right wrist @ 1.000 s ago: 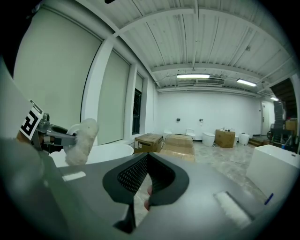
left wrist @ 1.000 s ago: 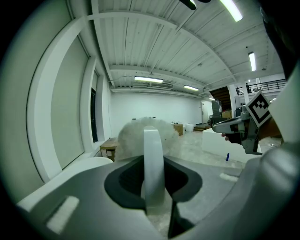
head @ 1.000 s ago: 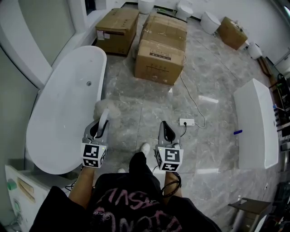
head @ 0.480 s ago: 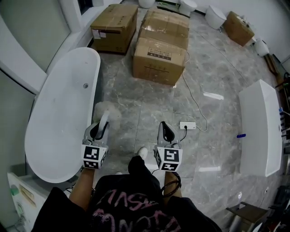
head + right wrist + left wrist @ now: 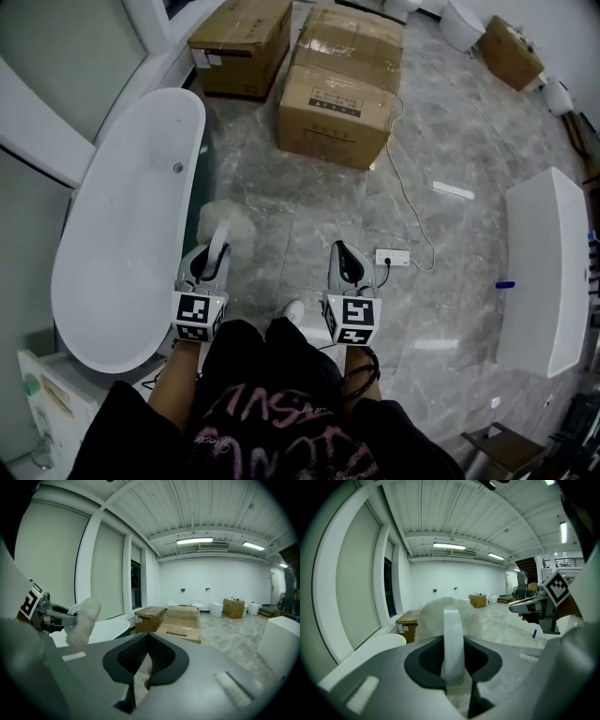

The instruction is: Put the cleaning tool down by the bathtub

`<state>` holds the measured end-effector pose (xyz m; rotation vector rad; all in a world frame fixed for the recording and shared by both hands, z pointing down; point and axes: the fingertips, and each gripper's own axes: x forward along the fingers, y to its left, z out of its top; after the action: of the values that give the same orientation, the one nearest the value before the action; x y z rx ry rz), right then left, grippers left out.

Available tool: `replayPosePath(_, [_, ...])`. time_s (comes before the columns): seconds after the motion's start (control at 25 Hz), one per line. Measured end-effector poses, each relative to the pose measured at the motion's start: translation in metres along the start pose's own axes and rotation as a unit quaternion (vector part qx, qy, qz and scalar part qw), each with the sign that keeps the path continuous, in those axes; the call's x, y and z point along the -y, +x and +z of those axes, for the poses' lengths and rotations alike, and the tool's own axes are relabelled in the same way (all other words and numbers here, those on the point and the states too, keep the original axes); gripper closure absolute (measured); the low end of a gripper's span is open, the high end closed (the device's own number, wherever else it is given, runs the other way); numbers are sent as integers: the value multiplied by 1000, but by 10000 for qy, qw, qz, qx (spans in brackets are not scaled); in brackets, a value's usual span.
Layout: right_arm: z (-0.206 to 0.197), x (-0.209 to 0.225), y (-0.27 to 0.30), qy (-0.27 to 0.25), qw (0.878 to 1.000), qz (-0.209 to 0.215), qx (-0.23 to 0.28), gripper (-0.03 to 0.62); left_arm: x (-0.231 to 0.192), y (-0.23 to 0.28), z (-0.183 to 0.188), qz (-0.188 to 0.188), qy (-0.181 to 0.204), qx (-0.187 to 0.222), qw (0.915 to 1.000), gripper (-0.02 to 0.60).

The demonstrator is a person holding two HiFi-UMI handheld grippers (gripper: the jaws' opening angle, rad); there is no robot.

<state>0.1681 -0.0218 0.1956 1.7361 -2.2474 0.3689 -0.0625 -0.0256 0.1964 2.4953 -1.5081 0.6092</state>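
Cleaning tool (image 5: 224, 221): fluffy white head on a flat white handle, pinched by that handle in the left claw (image 5: 213, 253) and carried head-forward, clear of the floor (image 5: 309, 202). Not yet set down. Hanging just beside the near rim of the bathtub (image 5: 122, 234), over the strip of marble between the tub and a pale shoe (image 5: 296, 308). Gripped low on the handle, probably to keep the soft head out front and free of the claw, ready to go down first. Held up off the marble, most likely to avoid dragging the fleece.

Left claw pressed onto the handle from both sides, the handle standing upright in the gap. Pointing forward and slightly toward the tub, forearm drawn in close to the body, marker cube turned up.

Right claw (image 5: 343, 259) pressed together on nothing, level with the left and well apart from it. Aimed toward the cardboard boxes (image 5: 333, 112), near a power strip (image 5: 389, 256). Idle by the look of it, kept out of the way.

Judged next: lower the left forearm beside the tub, rest the head on the marble, then spread the claw
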Motion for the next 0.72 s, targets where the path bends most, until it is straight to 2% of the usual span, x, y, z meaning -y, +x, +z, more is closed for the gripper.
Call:
replayPosePath(0.4, [-5, 1, 22, 97, 9998, 162, -99, 579, -13, 8, -2, 200, -76, -132, 9997, 503])
replayPosePath(0.72, [-5, -11, 39, 34, 9997, 90, -222, 579, -36, 20, -6, 48, -197, -145, 9997, 503])
